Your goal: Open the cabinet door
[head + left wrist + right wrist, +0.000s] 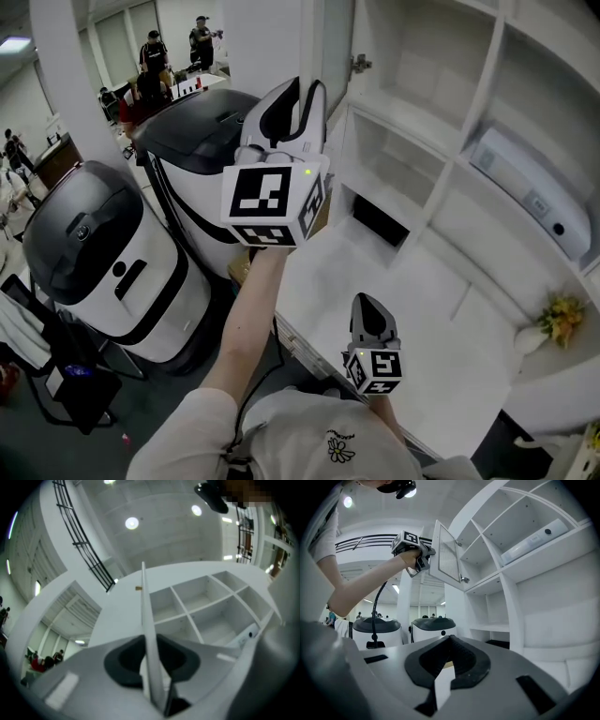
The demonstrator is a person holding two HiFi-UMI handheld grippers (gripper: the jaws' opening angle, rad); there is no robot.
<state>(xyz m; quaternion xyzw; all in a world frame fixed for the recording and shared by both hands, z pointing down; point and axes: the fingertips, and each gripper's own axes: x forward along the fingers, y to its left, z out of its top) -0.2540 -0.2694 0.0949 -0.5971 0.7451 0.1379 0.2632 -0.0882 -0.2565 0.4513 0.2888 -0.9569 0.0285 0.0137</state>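
Head view: white device (pixel 527 190) lies in one cabinet (pixel 448 178) compartment.

The door (pixel 447 557) juts from the shelves (pixel 497 541), its edge clamped between the jaws of the left gripper (pixel 298 94). 2 machines (pixel 112 262) stand left of the counter (pixel 441 319); the right gripper (pixel 373 314) hangs over its front edge.

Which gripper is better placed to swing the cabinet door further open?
The left gripper. Its jaws grip the edge of the cabinet door, which already stands partly open. The right gripper is lower, away from the door, with nothing between its jaws.
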